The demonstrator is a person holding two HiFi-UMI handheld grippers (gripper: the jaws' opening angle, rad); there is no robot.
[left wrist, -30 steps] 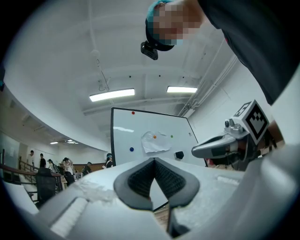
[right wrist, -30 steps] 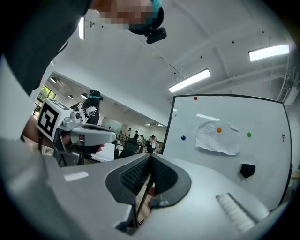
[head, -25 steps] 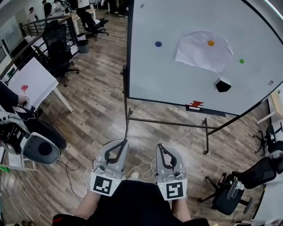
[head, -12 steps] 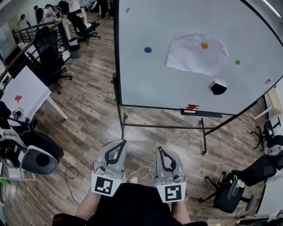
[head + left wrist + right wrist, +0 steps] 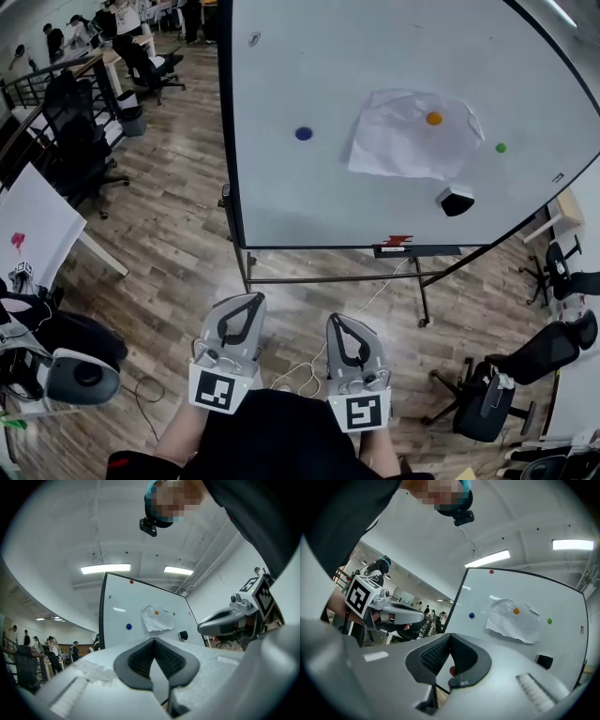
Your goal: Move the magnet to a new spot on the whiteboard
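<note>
- Magnets all sit on the whiteboard (image 5: 319, 202), well ahead of both grippers: a blue magnet (image 5: 304, 134), an orange magnet (image 5: 434, 119) pinning a paper sheet (image 5: 398, 150), and a green magnet (image 5: 501, 147).
- The board fills more of the head view than a second ago, so this looks like the approach, with no reach begun.
- The left gripper (image 5: 255, 298) and right gripper (image 5: 335, 319) are both closed and empty.
- Only the gripper views show a red magnet (image 5: 491, 572) near the board's top edge.
</note>
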